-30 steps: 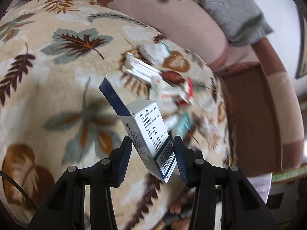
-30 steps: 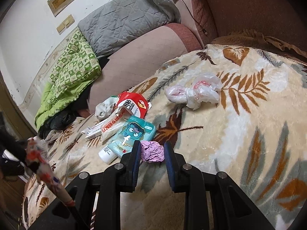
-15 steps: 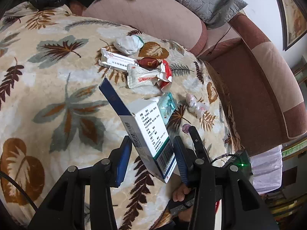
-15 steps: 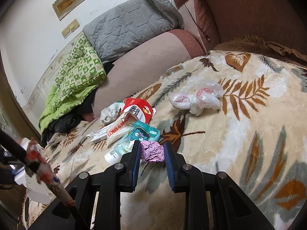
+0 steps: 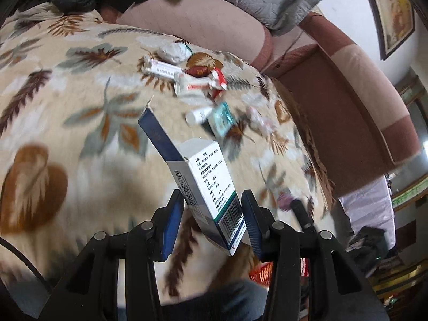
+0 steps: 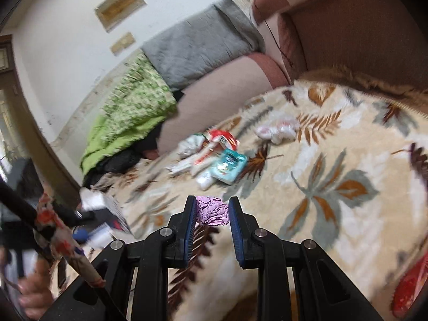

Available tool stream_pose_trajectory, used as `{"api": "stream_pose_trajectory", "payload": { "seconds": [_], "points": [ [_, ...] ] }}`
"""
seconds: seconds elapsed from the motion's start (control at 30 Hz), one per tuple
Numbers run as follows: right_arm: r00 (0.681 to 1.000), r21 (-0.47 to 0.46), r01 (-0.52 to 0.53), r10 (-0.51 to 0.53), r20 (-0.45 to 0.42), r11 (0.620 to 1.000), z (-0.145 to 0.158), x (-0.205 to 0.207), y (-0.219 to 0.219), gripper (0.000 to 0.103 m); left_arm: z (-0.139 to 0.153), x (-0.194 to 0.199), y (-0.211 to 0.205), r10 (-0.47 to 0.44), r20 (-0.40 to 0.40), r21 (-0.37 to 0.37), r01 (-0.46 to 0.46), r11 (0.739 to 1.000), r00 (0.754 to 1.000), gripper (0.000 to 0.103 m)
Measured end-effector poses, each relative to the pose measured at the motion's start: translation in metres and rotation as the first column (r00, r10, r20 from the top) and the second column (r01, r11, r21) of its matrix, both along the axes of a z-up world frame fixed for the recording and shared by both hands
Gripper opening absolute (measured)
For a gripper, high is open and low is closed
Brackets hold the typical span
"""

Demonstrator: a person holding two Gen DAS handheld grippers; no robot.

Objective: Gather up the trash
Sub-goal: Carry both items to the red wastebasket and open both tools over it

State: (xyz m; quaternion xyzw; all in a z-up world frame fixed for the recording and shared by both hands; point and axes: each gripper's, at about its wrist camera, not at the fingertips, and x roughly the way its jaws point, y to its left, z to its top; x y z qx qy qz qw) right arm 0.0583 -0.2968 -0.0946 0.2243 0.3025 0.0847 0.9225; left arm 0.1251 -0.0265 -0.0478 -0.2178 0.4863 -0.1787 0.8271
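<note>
Left claw [image 5: 212,220] is up above the leaf-print blanket [image 5: 53,123], fingers clamped on the lower end of a white-and-blue medicine box [image 5: 198,184]. The box tilts up and away to the left, its top flap open. Right claw [image 6: 211,214] is raised too, pinching a crumpled purple foil wrapper [image 6: 212,211] snug between both pads. Out ahead on the blanket sits the rest of the litter: a teal packet [image 6: 230,164], a red-and-white wrapper [image 6: 223,137], a small white bottle [image 6: 204,180], and a crumpled white bag [image 6: 278,129] a little apart. A grey cushion [image 6: 198,44] rests on the sofa back behind. Much of both views is motion-blurred.
</note>
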Motion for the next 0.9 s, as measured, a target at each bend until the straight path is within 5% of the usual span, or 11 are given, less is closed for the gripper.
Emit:
{"api": "stream_pose_trajectory", "payload": {
  "seconds": [0.33, 0.9],
  "points": [
    [0.994, 0.007, 0.027, -0.027, 0.109, 1.0, 0.063, -0.101, -0.005, 0.026, 0.049, -0.094, -0.018, -0.072, 0.102, -0.015, 0.074, 0.997, 0.992, 0.043],
    [0.975, 0.008, 0.118, -0.117, 0.191, 0.993, 0.101, -0.173, -0.051, 0.026, 0.078, -0.136, -0.086, -0.222, 0.155, -0.028, 0.229, 0.973, 0.963, 0.043]
  ]
}}
